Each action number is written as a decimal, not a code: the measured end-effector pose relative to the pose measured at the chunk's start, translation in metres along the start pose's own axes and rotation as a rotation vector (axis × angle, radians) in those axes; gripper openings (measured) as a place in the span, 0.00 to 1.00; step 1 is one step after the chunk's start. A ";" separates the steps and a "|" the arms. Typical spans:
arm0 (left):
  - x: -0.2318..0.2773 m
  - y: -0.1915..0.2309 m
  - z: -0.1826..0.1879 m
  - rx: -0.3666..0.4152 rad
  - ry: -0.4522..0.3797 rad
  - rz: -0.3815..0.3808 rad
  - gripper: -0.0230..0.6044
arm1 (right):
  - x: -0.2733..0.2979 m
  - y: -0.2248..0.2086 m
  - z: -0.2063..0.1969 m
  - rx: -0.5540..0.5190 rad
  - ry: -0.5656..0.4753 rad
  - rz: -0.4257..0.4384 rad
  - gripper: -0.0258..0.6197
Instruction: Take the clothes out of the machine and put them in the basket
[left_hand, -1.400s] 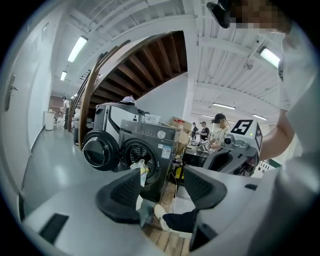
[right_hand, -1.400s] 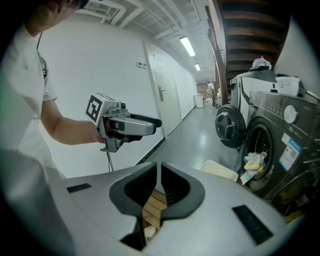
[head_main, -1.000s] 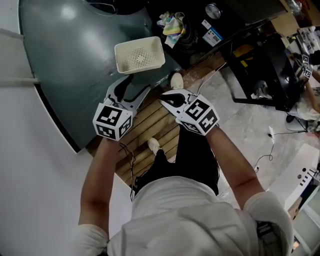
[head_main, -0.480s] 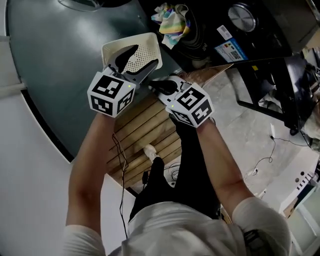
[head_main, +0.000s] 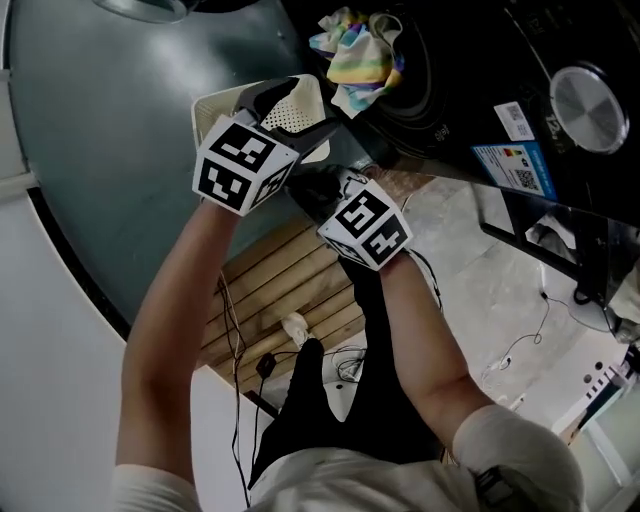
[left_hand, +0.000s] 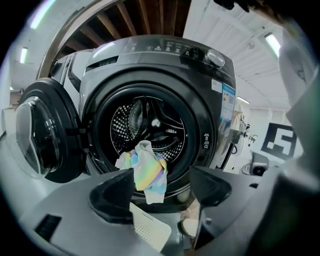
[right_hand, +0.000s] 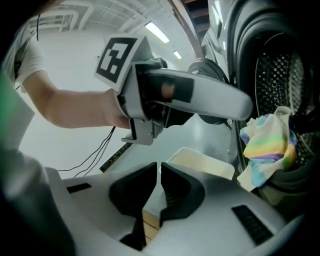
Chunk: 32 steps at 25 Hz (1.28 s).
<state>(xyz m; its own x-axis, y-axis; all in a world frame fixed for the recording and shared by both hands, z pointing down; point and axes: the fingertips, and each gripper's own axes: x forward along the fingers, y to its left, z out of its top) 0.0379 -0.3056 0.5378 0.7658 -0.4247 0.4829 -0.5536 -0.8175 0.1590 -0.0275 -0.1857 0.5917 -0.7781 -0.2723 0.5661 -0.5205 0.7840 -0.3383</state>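
Observation:
A rainbow-striped cloth (head_main: 355, 55) hangs out of the mouth of the black front-loading machine (head_main: 470, 80), whose door (left_hand: 42, 132) stands swung open to the left. A cream perforated basket (head_main: 208, 104) sits on the grey floor in front of it. My left gripper (head_main: 295, 110) hovers over the basket and points at the cloth (left_hand: 145, 170); its jaws (left_hand: 160, 192) are opening with nothing between them, the cloth still beyond the tips. My right gripper (head_main: 305, 185) is just below and to the right, with its jaws (right_hand: 159, 170) shut and empty. The cloth (right_hand: 270, 145) lies to its right.
The basket's corner (left_hand: 150, 230) shows under the left jaws, and the basket (right_hand: 200, 162) sits ahead of the right gripper. Wooden slats (head_main: 290, 280) and loose cables (head_main: 340, 365) lie under the person's legs. The drum (left_hand: 147, 127) looks otherwise empty.
Both grippers have moved forward and down toward the machine's mouth. The left one now sits over the basket with its jaws wider; the right stays shut.

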 end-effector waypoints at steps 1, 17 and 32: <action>0.010 0.004 0.000 0.008 0.005 -0.006 0.58 | 0.004 -0.004 0.000 -0.002 0.006 0.007 0.09; 0.156 0.057 0.008 0.092 0.102 0.009 0.71 | 0.007 -0.069 -0.016 0.038 0.092 -0.001 0.09; 0.230 0.071 -0.027 0.172 0.272 -0.005 0.75 | -0.005 -0.092 -0.020 0.059 0.090 0.003 0.09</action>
<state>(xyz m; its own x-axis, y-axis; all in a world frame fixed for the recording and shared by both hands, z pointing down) 0.1664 -0.4511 0.6833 0.6399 -0.3199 0.6987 -0.4688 -0.8829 0.0251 0.0312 -0.2448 0.6351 -0.7463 -0.2170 0.6292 -0.5404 0.7495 -0.3825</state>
